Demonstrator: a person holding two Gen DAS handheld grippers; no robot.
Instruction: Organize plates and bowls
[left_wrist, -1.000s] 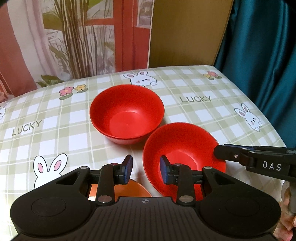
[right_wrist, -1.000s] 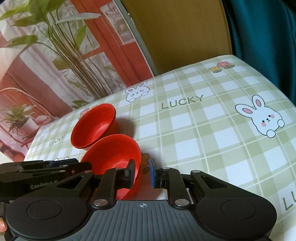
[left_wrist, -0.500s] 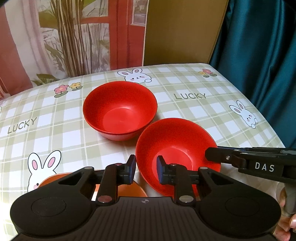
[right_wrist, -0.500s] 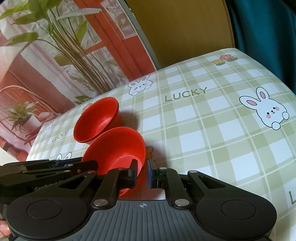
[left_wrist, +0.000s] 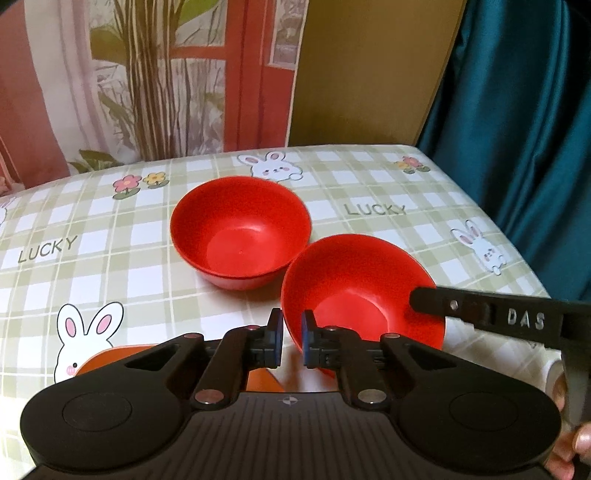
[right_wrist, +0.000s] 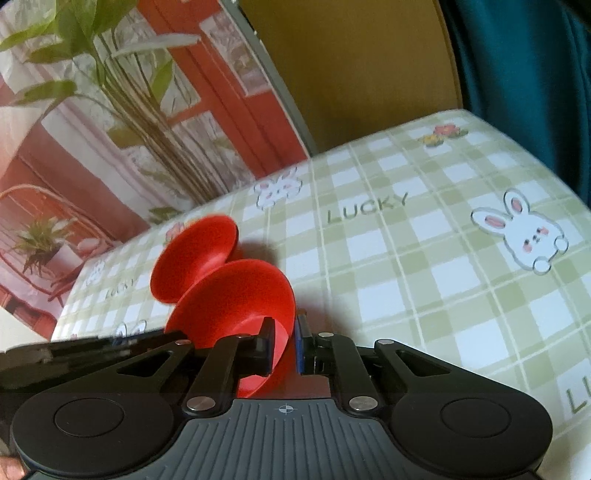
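From the left wrist, the left hand-held gripper (left_wrist: 289, 338) pinches the near red bowl's (left_wrist: 360, 295) rim, tilting it toward the far red bowl (left_wrist: 240, 236) (presumably for nesting). From the right wrist, the right hand-held gripper (right_wrist: 284, 345) clamps the opposite rim, sharing the lift above the table (right_wrist: 424, 277).

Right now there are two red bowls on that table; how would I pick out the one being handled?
Start at the bunny-print checked tablecloth. Two red bowls sit near its middle; the far bowl rests flat, untouched. The near bowl is the one: it tilts, with the left claw at its near rim and the right claw pinching its other side.
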